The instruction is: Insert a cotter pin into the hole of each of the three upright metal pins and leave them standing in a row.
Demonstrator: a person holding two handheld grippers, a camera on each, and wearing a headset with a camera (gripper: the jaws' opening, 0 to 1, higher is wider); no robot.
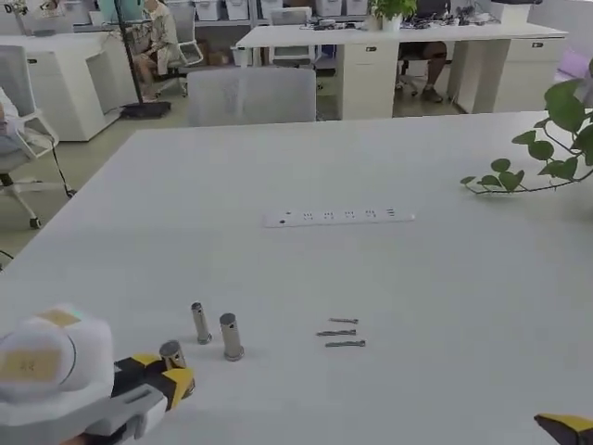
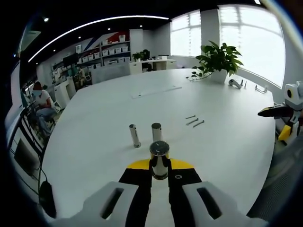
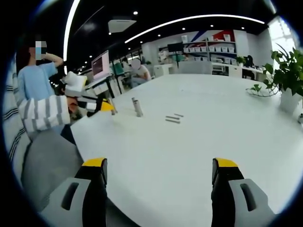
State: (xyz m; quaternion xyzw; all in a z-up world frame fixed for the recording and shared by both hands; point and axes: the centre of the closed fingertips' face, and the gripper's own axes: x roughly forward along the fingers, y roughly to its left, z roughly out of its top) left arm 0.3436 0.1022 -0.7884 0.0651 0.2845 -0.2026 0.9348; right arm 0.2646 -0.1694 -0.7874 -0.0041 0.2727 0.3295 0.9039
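Observation:
Three upright metal pins stand near the table's front left. My left gripper (image 2: 159, 166) is shut on the nearest metal pin (image 2: 159, 153), which stays upright on the white table (image 2: 118, 104). The other two metal pins (image 2: 135, 135) (image 2: 156, 132) stand just beyond it. In the head view the left gripper (image 1: 172, 374) holds the held pin (image 1: 170, 353), with the other pins (image 1: 201, 323) (image 1: 231, 336) behind. Three cotter pins (image 1: 341, 333) lie flat to their right, also seen as cotter pins (image 2: 194, 120) (image 3: 173, 118). My right gripper (image 3: 160, 165) is open over bare table, far from them.
A white power strip (image 1: 338, 217) lies across the middle of the table. A potted plant (image 1: 548, 148) trails over the right edge. A grey chair (image 1: 250, 95) stands at the far side. A person in a striped sleeve (image 3: 42, 118) is at the table's left.

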